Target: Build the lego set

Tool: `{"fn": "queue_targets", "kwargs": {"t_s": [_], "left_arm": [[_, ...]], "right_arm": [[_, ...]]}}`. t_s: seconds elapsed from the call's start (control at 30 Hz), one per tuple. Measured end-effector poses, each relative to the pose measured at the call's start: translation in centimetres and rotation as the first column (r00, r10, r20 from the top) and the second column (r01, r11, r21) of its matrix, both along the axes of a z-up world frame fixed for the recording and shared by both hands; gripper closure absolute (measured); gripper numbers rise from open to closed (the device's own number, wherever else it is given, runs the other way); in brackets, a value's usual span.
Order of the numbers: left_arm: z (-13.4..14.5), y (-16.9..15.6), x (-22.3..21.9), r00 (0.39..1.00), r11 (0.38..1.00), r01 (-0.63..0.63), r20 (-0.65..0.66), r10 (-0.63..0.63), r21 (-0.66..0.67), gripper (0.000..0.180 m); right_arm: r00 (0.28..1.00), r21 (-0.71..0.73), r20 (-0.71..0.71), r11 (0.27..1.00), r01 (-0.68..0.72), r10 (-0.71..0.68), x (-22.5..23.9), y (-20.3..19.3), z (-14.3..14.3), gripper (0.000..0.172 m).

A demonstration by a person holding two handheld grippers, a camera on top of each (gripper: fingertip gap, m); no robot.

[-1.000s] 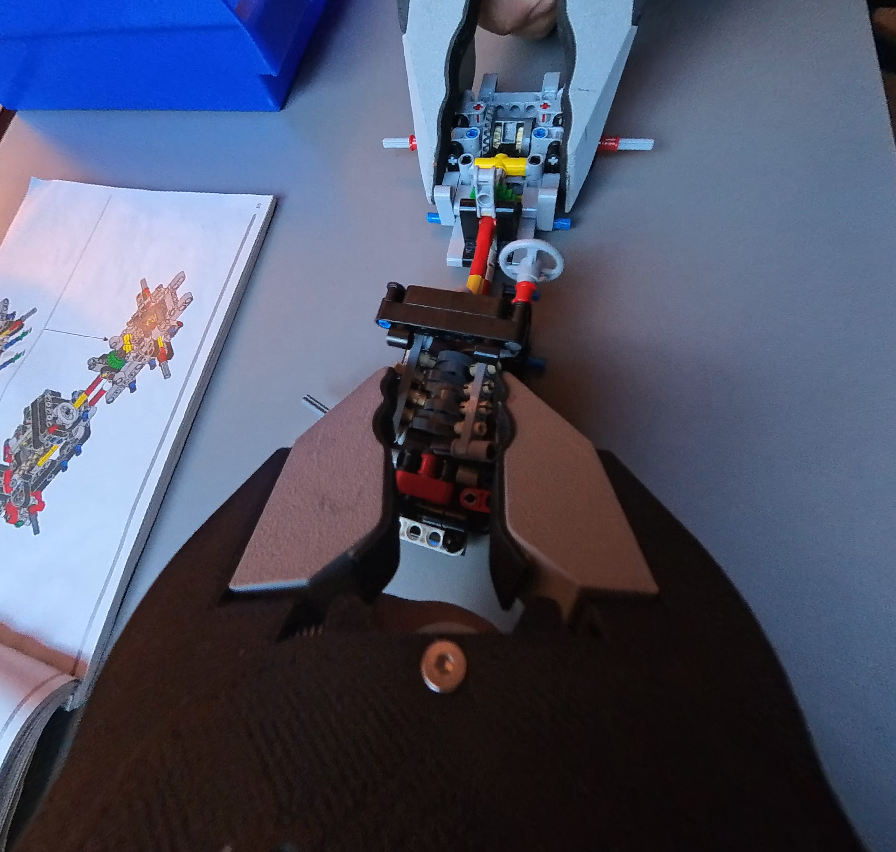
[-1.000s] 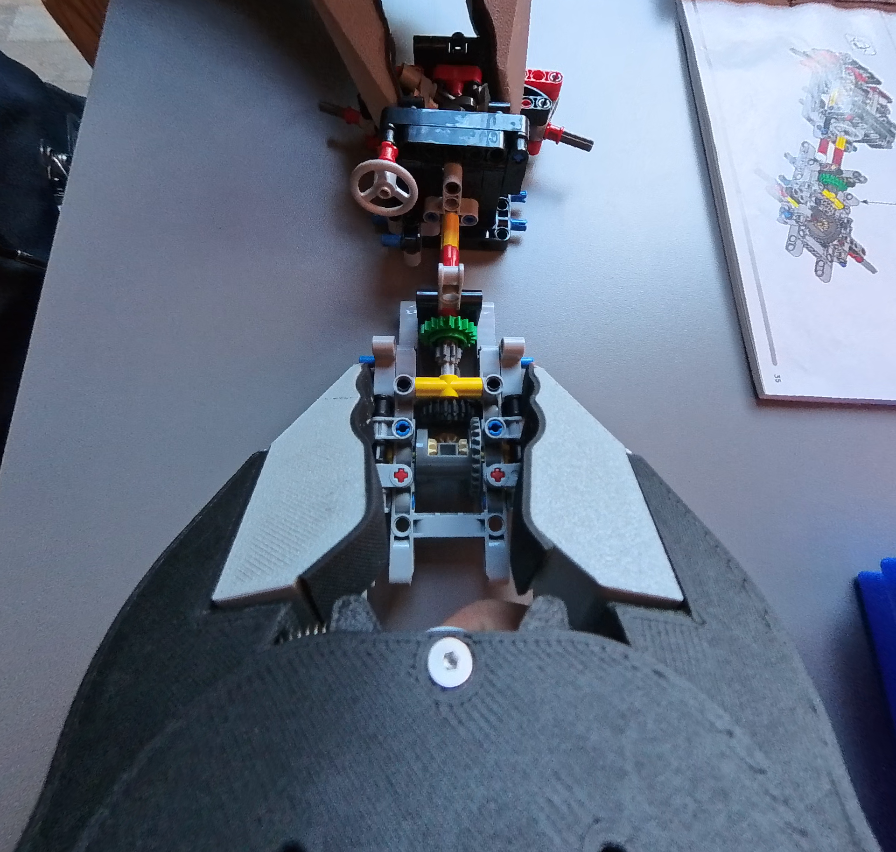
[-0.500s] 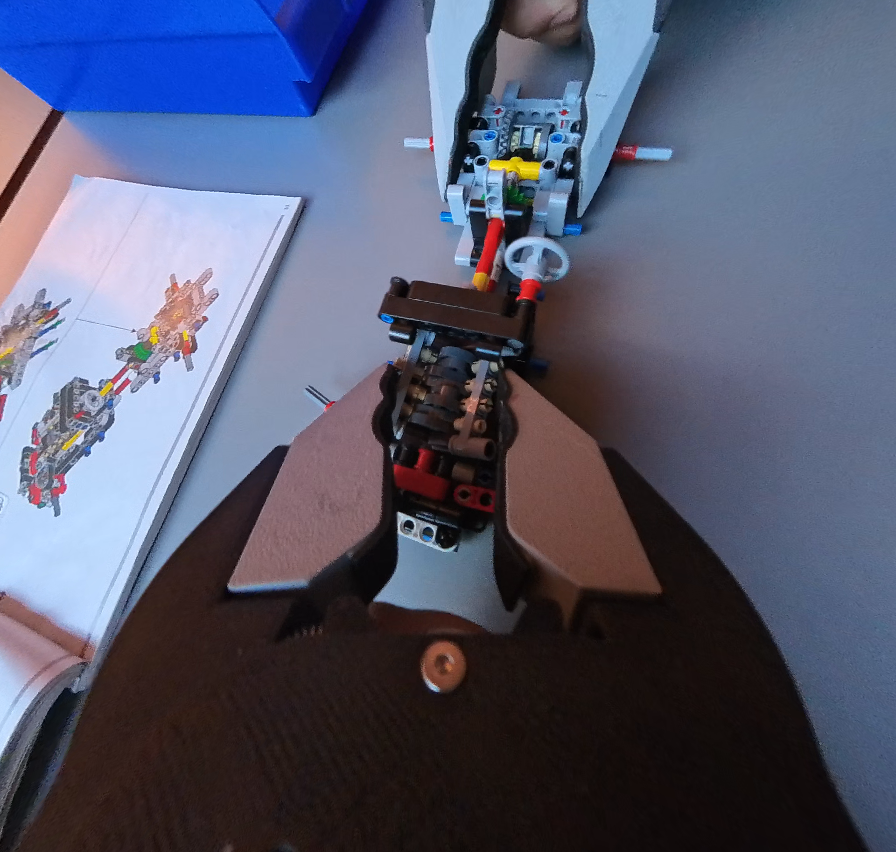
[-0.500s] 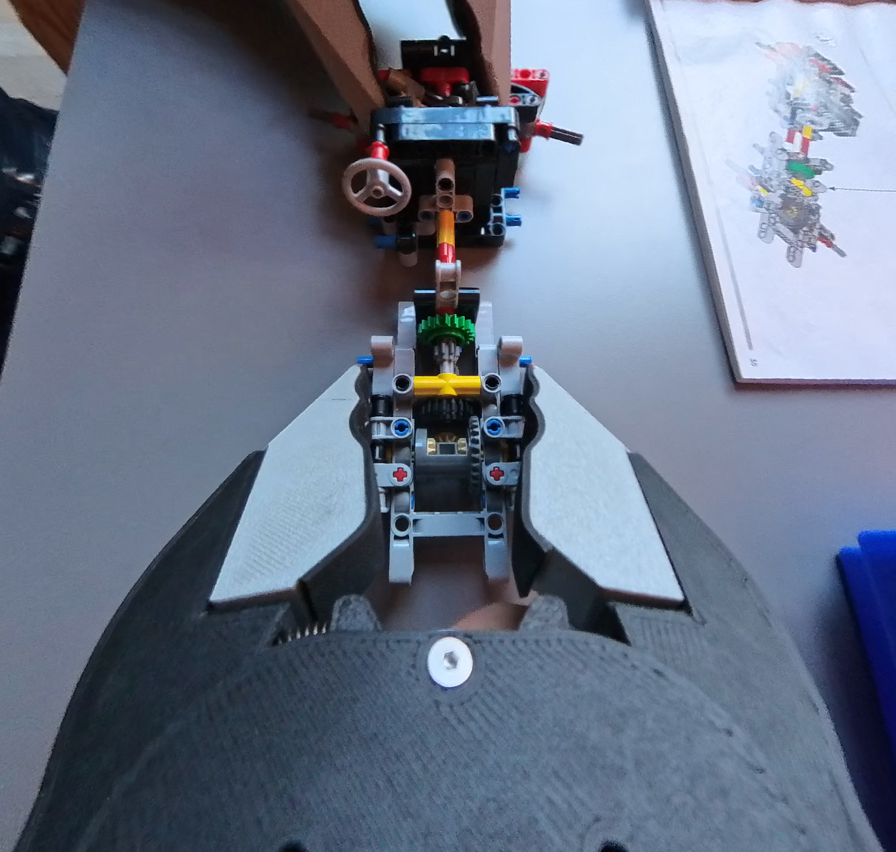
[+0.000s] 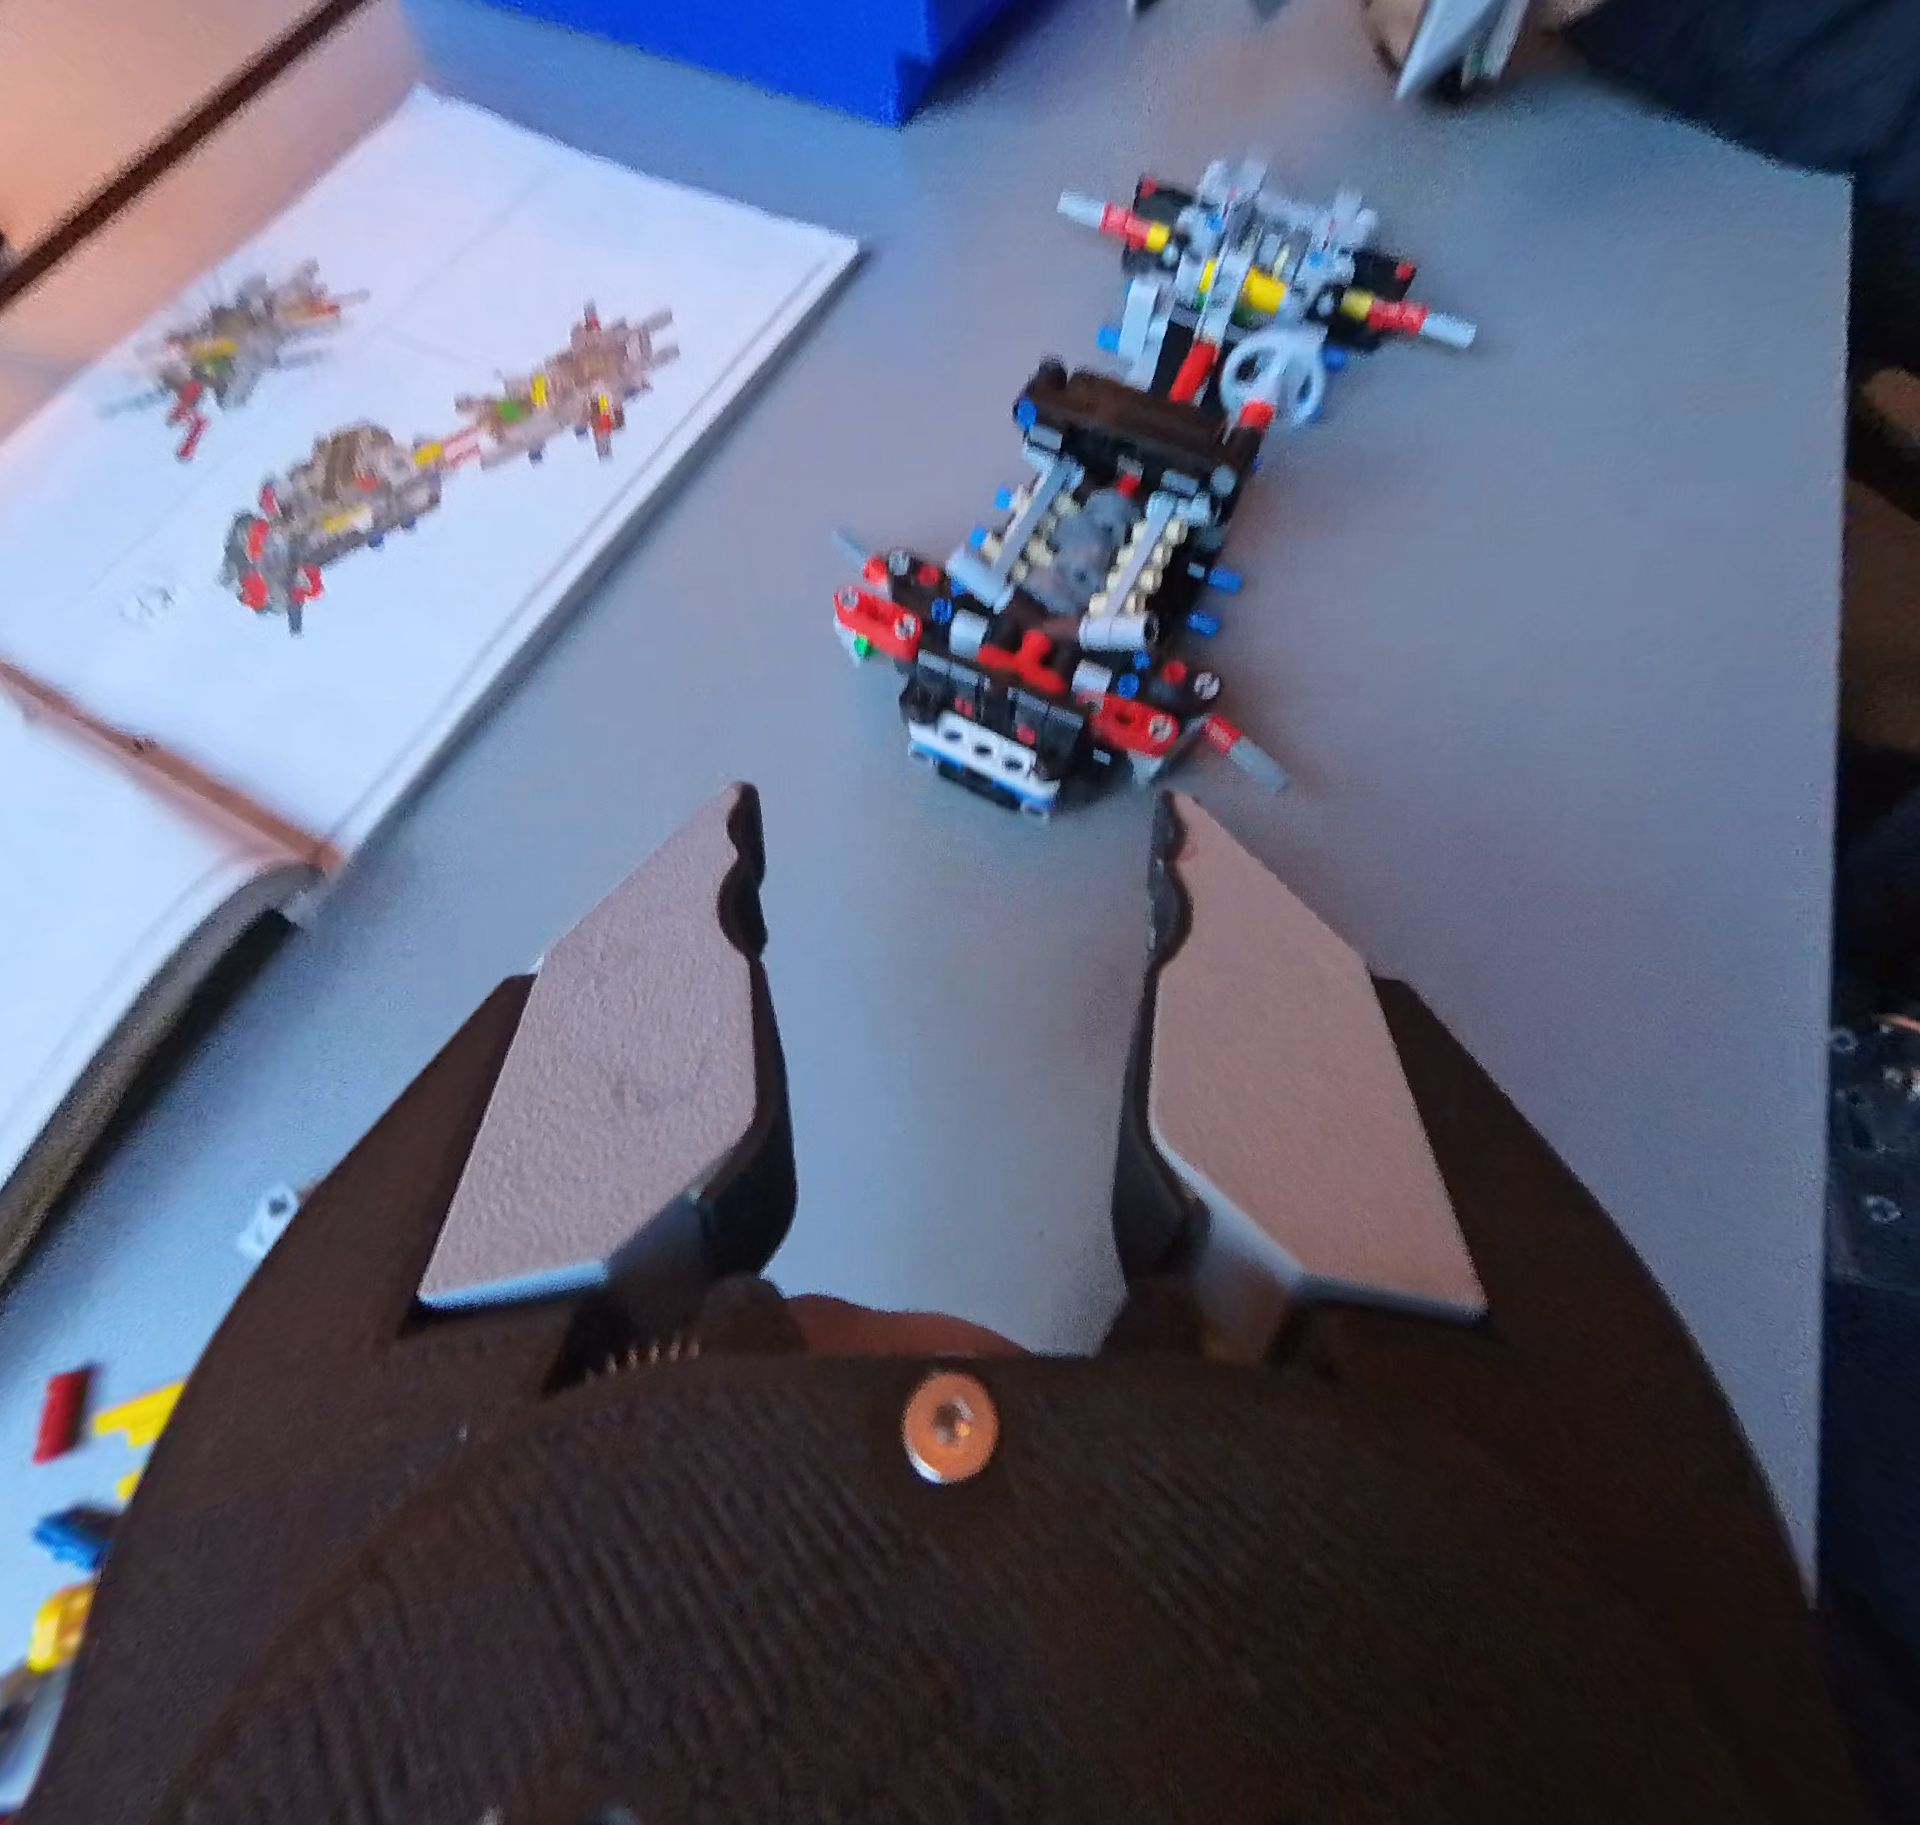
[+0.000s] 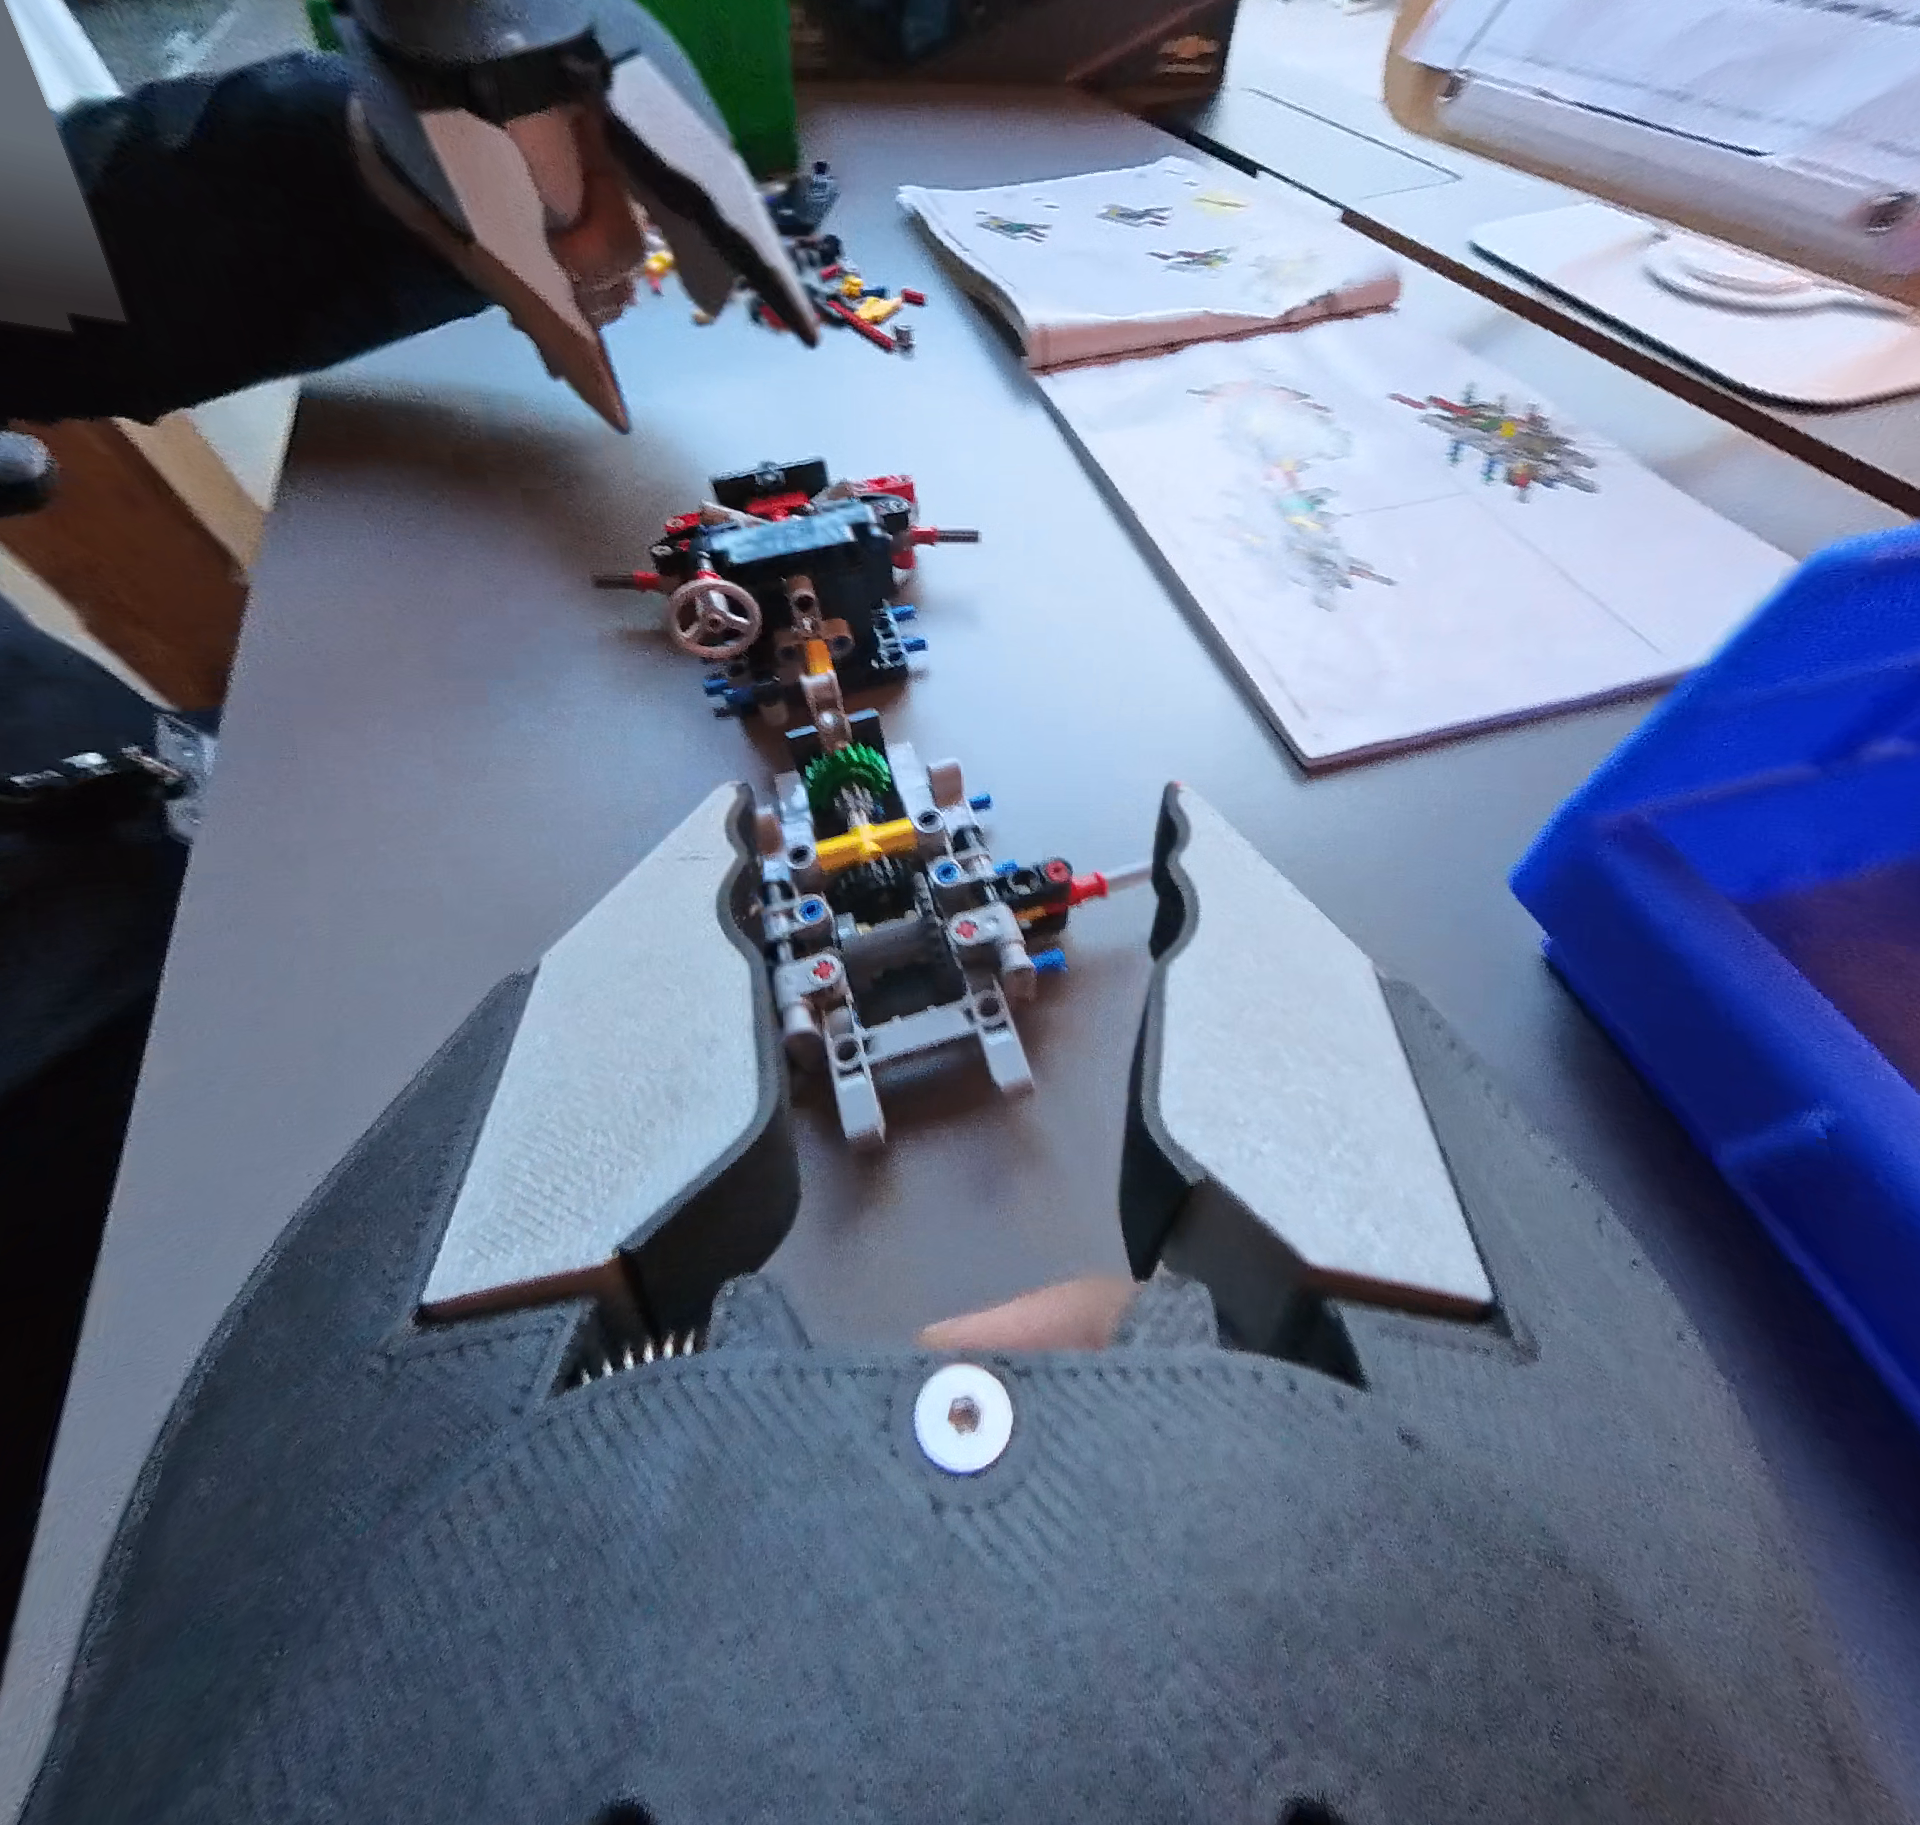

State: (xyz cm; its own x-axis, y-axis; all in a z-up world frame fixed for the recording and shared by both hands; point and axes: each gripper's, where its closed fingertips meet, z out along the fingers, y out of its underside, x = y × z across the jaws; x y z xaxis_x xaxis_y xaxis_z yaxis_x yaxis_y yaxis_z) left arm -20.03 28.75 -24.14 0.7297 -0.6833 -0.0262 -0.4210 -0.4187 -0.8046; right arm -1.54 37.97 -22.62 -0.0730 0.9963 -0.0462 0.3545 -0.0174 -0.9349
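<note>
On grey table: 1 brick chassis, 2 tongs wide apart, 1 open booklet.

Two tongs: the left with brown fingers, the right with grey fingers. One brick-built chassis lies on one table. One open booklet. One blue bin and one green bin. One steering wheel and one green gear show on the chassis. Loose bricks lie in one heap, perhaps a dozen; blur prevents a count.
</note>
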Motion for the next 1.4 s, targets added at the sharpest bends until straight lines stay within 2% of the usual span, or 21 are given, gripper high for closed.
{"fn": "queue_targets", "kwargs": {"t_s": [0.13,0.27,0.37,0.43,0.6,0.77,0.97,1.13,1.27,1.4], "left_arm": [[-3.0,-0.9,-0.6,1.000,0.996,0.009,-0.024,-0.011,-0.089,0.109],[-4.4,-1.2,0.2,0.998,0.986,0.052,-0.020,-0.056,-0.160,0.116],[-4.3,-0.6,0.7,0.997,0.984,0.073,-0.013,-0.076,-0.162,0.118],[-4.3,-0.2,1.2,0.996,0.981,0.091,0.006,-0.092,-0.172,0.117],[-4.0,-0.3,2.9,0.987,0.967,0.154,0.065,-0.144,-0.203,0.116],[-4.1,-0.4,3.8,0.983,0.964,0.184,0.053,-0.178,-0.192,0.115],[-4.0,0.1,3.6,0.985,0.964,0.164,0.084,-0.149,-0.208,0.123],[-3.9,0.2,3.5,0.984,0.960,0.158,0.122,-0.133,-0.230,0.127],[-4.1,0.8,3.0,0.992,0.971,0.104,0.090,-0.086,-0.217,0.141],[-4.2,0.5,3.3,0.993,0.975,0.119,0.046,-0.113,-0.187,0.133]], "right_arm": [[0.995,-0.027,0.096,0.999,0.033,-0.030,2.2,0.2,-1.9,0.108],[0.984,-0.036,0.178,0.999,0.040,-0.033,3.8,0.2,-3.1,0.112],[0.974,-0.109,0.225,0.994,0.011,0.014,4.9,-0.2,-3.9,0.120],[0.964,-0.154,0.262,0.988,-0.007,0.048,5.2,-0.7,-4.4,0.118],[0.941,-0.137,0.329,0.990,-0.038,0.081,5.1,-1.3,-5.5,0.118],[0.962,-0.151,0.261,0.987,-0.046,0.084,4.9,-1.2,-4.5,0.120],[0.991,-0.206,0.129,0.978,-0.021,0.048,5.1,-0.3,-2.4,0.122],[0.992,-0.189,0.124,0.982,0.007,0.017,4.9,0.3,-2.4,0.122],[0.993,-0.181,0.119,0.983,0.031,-0.010,4.7,0.9,-2.3,0.123],[0.994,-0.189,0.108,0.981,0.040,-0.019,4.7,1.2,-2.1,0.123]]}}
